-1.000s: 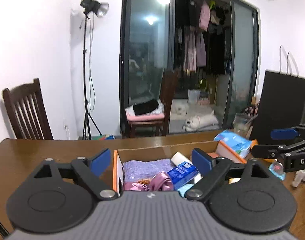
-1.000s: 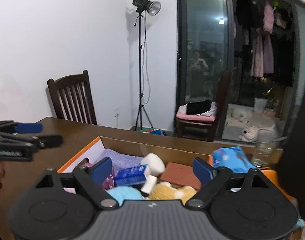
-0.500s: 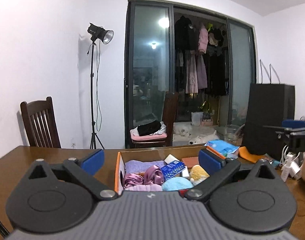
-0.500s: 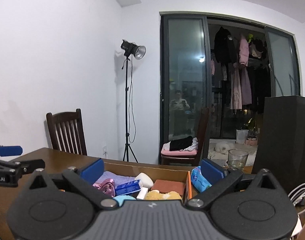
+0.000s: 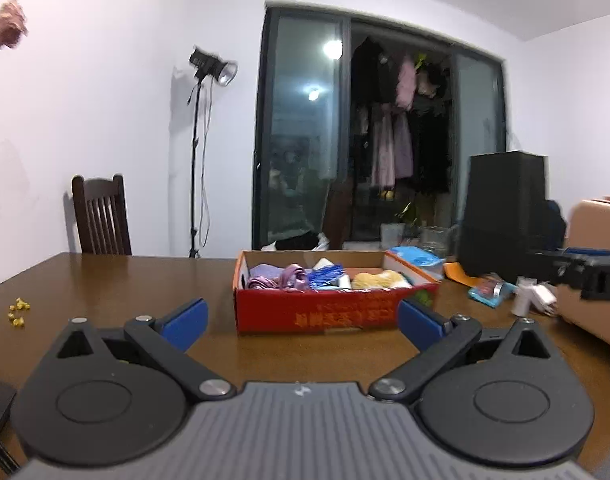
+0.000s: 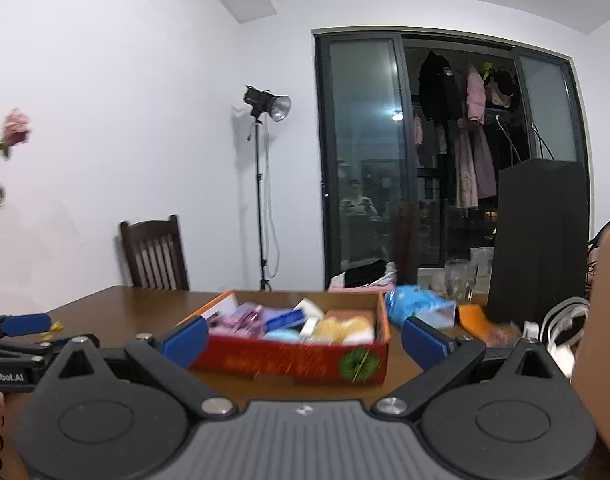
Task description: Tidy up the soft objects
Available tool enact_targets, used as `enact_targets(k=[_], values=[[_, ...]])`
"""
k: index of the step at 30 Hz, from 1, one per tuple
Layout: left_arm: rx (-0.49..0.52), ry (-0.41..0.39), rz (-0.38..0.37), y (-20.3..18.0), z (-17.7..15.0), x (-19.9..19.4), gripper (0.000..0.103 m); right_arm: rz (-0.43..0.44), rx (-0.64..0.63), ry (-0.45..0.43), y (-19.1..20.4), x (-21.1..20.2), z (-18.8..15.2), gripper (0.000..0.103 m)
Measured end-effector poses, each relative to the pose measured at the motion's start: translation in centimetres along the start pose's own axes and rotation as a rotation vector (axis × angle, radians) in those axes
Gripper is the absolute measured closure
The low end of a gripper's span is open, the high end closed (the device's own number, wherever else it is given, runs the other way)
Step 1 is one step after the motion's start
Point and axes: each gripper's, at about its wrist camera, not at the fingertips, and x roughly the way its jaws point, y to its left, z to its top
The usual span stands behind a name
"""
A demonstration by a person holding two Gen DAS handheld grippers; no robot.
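Both jaws stand wide apart with nothing between them: my left gripper (image 5: 301,322) and right gripper (image 6: 305,338) have just finished opening. Ahead on the tabletop (image 5: 125,280) sits the red box (image 5: 317,312), soft objects (image 5: 289,276) piled inside, near my fingertips but untouched.

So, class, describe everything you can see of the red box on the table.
The red box is a shallow, open-topped cardboard carton, red outside with orange print along its long side, a green round mark on one end and an orange-edged rim. It sits flat on the brown wooden table, lid off. It is packed with soft things: purple cloth, a blue packet and a yellow plush. A blue wipes pack lies beside it. Neither gripper touches it.
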Motion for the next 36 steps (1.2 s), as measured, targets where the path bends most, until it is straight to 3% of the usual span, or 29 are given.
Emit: enact_targets(k=[6, 11, 36], values=[[-0.02, -0.034, 0.079, -0.9, -3.3, -7.1, 0.0, 0.017, 0.014, 0.03, 2.4, -6.8, -4.9, 0.0], [-0.018, -0.005, 0.112, -0.4, -5.0, -9.8, 0.0, 0.051, 0.027, 0.043, 3.7, -10.3, -7.4, 0.0], [0.006, -0.024, 0.095, -0.2, -4.0, -10.2, 0.0, 0.026, 0.084, 0.036, 4.2, -10.3, -8.2, 0.0]])
